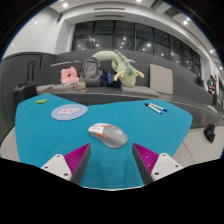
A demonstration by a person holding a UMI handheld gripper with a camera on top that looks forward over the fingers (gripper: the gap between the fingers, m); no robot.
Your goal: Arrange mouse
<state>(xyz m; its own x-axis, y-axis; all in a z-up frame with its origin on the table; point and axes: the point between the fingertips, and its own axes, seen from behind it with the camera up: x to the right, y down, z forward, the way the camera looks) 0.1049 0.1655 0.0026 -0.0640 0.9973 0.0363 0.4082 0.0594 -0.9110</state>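
Pale, seemingly grey mouse [108,134] flat on teal surface, just ahead of the claw [112,163].

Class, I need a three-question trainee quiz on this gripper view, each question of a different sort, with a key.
1. True or false: the mouse is clamped between the fingers.
2. What lies on the mat beyond the mouse, to its left?
A. a disc
B. a cup
C. a book
3. Fill in: the gripper is ____ (open/shut).

Key: 1 false, the mouse lies on the mat just ahead of the fingers; 2 A; 3 open.
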